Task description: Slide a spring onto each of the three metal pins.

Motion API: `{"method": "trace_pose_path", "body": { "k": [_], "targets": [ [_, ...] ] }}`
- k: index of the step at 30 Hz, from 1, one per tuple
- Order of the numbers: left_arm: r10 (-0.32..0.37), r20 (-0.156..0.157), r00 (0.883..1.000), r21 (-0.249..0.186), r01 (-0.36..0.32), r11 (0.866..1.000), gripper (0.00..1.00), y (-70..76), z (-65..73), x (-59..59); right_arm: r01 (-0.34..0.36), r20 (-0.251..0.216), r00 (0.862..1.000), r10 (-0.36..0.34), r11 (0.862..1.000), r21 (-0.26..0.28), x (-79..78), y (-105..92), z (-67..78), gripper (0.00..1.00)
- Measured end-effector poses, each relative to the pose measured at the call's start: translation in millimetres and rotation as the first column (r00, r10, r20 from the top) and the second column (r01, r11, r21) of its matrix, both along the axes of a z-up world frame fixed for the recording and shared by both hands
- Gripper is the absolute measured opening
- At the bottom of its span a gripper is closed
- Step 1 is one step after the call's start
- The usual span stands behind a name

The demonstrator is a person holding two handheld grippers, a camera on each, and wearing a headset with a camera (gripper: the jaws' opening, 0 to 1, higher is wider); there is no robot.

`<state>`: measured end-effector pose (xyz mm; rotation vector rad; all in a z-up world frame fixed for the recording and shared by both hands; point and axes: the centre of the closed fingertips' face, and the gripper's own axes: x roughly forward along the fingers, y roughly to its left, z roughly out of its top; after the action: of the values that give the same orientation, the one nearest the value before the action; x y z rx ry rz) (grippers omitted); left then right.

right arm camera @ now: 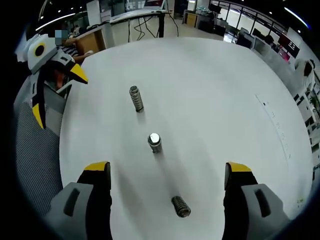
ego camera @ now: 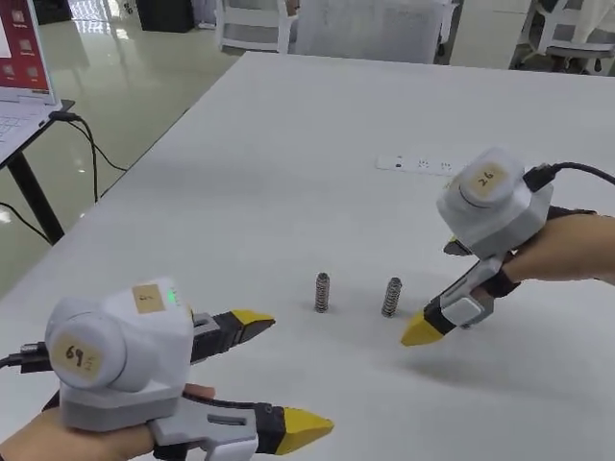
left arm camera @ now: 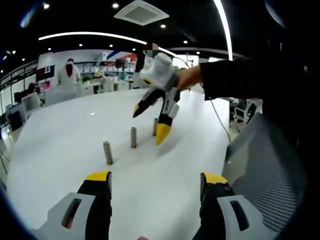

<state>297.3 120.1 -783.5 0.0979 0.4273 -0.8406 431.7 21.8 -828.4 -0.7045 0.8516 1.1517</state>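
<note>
Three coil springs stand upright in a row on the white table point(ego camera: 288, 173). Two of them show in the head view, one spring point(ego camera: 323, 292) to the left of the other spring point(ego camera: 392, 297). In the right gripper view the far spring point(right arm camera: 136, 98) and the middle spring point(right arm camera: 155, 142), which has a shiny pin top, lie ahead. The near spring point(right arm camera: 181, 206) sits between the wide-apart jaws of my right gripper point(right arm camera: 167, 168), untouched. From the left gripper view the right gripper point(left arm camera: 150, 124) straddles that spring point(left arm camera: 155, 126). My left gripper point(ego camera: 279, 370) hovers open and holds nothing near the front edge.
A white power strip point(ego camera: 415, 164) lies further back on the table. A laptop point(ego camera: 19, 86) sits on a side table at the left, with cables hanging from it. Chairs point(ego camera: 370, 29) stand beyond the far edge. A person point(left arm camera: 69, 75) stands in the background.
</note>
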Motion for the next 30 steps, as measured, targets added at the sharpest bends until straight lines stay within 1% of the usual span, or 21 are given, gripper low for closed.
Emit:
{"method": "trace_pose_path", "body": {
  "k": [22,28,30],
  "targets": [
    [0.003,-0.004,1.0,0.012,-0.003,1.0,0.68,-0.5,-1.4,-2.2,0.066,0.01,0.998,-0.067,0.997,0.044,-7.1,-25.0,1.6,0.95],
    [0.001,-0.006,1.0,0.016,-0.001,1.0,0.68,-1.5,-2.4,-3.0,0.085,0.007,0.996,-0.085,0.995,0.055,-13.3,-33.2,-2.2,0.95],
    [0.0,-0.006,1.0,0.016,0.0,1.0,0.68,-1.9,-2.6,-3.2,0.091,0.006,0.996,-0.092,0.994,0.059,-13.0,-35.7,-3.6,0.95]
  ]
}}
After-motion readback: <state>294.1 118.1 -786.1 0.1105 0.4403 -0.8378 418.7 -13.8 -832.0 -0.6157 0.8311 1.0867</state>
